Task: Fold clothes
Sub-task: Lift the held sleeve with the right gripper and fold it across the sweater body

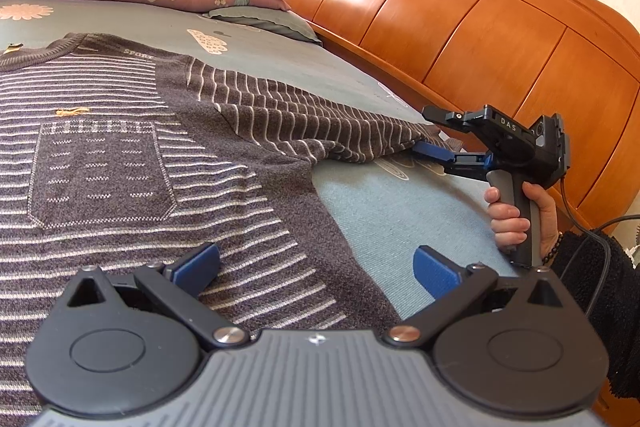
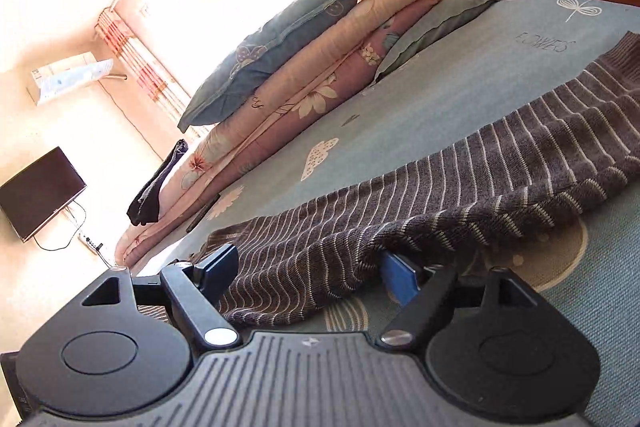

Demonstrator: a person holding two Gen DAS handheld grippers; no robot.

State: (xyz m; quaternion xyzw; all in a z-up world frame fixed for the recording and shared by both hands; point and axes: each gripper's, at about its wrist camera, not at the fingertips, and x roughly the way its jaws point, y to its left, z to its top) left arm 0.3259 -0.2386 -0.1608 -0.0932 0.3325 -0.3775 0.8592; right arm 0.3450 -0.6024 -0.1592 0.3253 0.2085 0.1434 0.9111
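Left gripper (image 1: 316,269) hovers wide open, empty, over the striped sweater (image 1: 120,155) on the bed (image 1: 380,195). Right gripper (image 2: 308,277) gapes around the sleeve (image 2: 440,187), not pinching. Soft, floppy knit; I'd grab cuff and hem.

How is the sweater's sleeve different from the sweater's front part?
The sleeve has stripes running across its length, packed close; the front has level stripes and a pocket. The sleeve is rumpled and draped over a finger of the right tool; the front lies flat on the bed sheet. Both are grey-brown knit with pale stripes.
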